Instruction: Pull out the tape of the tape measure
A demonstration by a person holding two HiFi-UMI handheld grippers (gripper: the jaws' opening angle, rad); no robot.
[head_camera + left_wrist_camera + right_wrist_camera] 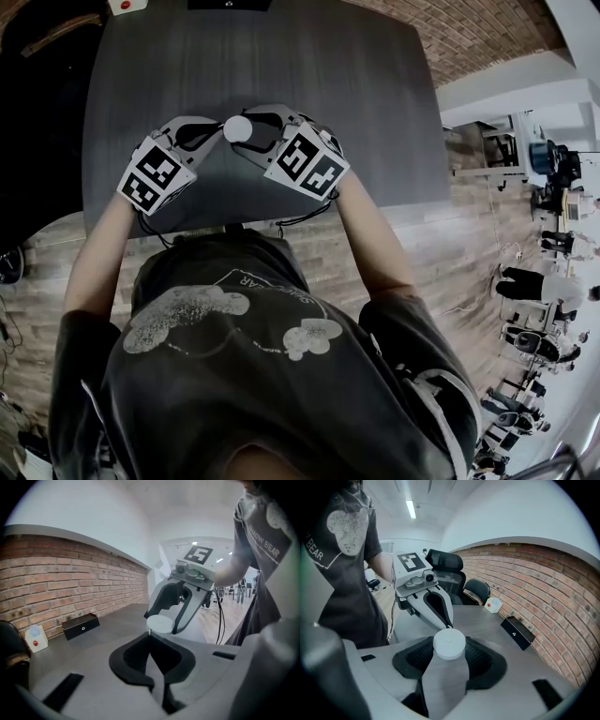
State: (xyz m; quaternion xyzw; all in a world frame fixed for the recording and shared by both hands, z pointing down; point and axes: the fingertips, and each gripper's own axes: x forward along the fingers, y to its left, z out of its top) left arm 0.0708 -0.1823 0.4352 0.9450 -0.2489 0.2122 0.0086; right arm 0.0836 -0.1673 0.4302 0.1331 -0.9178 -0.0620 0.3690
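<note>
Head view — tape measure (237,128), table (281,75), wall (469,33)

1 tape measure (449,644), 2 grippers (219,127) (246,131), 1 blk box (517,633).

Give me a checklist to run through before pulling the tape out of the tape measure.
1. Right gripper clamps the white round tape measure: ok.
2. Left gripper has its jaws together, tips right at the tape measure's edge: ok.
3. Tape end caught between the left jaws: cannot tell, too small to make out.
4. The two grippers face each other in line: ok.
5. Black box stands far off by the brick wall, out of the pull path: ok.
</note>
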